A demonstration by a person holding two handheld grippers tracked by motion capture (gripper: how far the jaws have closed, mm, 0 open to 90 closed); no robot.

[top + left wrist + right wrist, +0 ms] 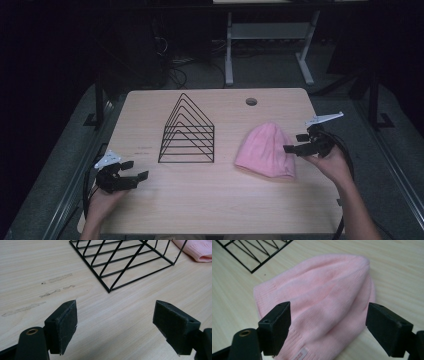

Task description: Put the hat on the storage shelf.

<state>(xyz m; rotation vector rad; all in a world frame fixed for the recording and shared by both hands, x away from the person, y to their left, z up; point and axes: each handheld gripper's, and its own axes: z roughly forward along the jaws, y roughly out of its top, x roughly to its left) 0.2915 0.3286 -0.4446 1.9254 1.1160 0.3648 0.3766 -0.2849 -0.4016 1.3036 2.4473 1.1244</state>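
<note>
**Soft pink hat waits under spread jaws**

Nearest, the left gripper (134, 170) hangs empty, jaws spread. The right gripper (296, 143), also spread, hovers at the pink knit hat (266, 150), lying beside the wire rack (188, 131). Likely light, floppy; pinch its ribbed brim.

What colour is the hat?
Pink hat, plain knit; clearest in the right gripper view.

Pink knit hat (265, 150), black wire rack (187, 131), pale woodgrain table (210, 195), black tongs (135, 170)
</note>
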